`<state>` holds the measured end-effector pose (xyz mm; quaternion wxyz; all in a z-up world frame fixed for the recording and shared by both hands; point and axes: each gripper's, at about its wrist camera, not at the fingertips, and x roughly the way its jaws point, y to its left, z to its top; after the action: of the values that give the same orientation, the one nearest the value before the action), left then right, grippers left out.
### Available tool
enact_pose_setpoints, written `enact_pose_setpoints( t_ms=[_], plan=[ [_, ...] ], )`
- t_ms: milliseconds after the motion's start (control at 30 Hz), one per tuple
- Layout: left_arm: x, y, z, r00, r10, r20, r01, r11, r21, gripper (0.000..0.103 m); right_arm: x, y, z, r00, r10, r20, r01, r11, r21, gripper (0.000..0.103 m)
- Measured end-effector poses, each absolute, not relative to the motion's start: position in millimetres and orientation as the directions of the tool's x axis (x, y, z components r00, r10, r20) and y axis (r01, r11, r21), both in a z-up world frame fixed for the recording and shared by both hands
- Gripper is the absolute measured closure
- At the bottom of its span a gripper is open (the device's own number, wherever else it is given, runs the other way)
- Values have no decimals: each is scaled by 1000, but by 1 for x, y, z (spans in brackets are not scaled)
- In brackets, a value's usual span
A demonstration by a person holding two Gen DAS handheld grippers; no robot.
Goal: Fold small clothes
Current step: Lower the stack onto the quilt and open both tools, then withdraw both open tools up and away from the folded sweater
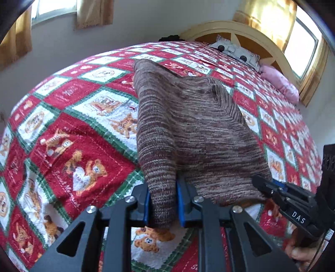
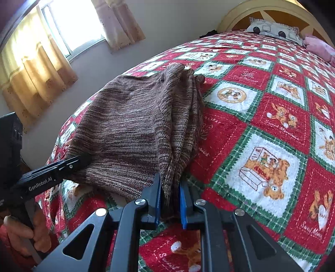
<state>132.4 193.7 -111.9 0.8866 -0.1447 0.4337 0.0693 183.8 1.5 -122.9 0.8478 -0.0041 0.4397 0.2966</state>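
Left wrist, brown knit garment (image 1: 188,125) lengthwise toward headboard (image 1: 240,29)

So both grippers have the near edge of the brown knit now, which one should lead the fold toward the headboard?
Probably neither alone. The left gripper and the right gripper are each shut on a near corner of the brown knit garment, so both seem equally placed. Carry the edge over together.

Right gripper (image 2: 170,200): blue pads clamped on a bunched edge of the brown knit garment (image 2: 134,129), which stretches away ahead and to the left of the jaws. Left gripper (image 2: 82,160): black, entering left of the jaws, its tip against the garment's near-left edge; a hand (image 2: 27,232) grips its handle. Beneath: red, green and white teddy-bear quilt (image 2: 261,129). Far beyond the jaws: patterned pillow (image 2: 272,29), headboard (image 2: 236,14); upper left, curtained window (image 2: 69,27).
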Motion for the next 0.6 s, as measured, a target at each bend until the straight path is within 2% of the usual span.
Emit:
enact_pose_setpoints(
  t_ms=[100,367,433,567,600],
  plan=[
    [131,197,-112,613,-8,-790,-249,947,-203,80,178,6,-120,457,467,-757,-522,830,197,89],
    [124,196,-111,610,18,-792,-245,955,-166,71,167,-5,-114,471,455,-755,-528,832,172,85],
    [124,197,-109,610,36,-792,-245,959,-145,65,163,-9,-109,476,454,-753,-531,831,165,85],
    [124,198,-102,615,81,-784,-247,964,-94,59,160,-18,-85,577,420,-701,-507,857,96,85],
    [124,199,-99,621,101,-778,-252,965,-77,54,162,-18,-81,594,416,-688,-501,861,89,85]
  ],
)
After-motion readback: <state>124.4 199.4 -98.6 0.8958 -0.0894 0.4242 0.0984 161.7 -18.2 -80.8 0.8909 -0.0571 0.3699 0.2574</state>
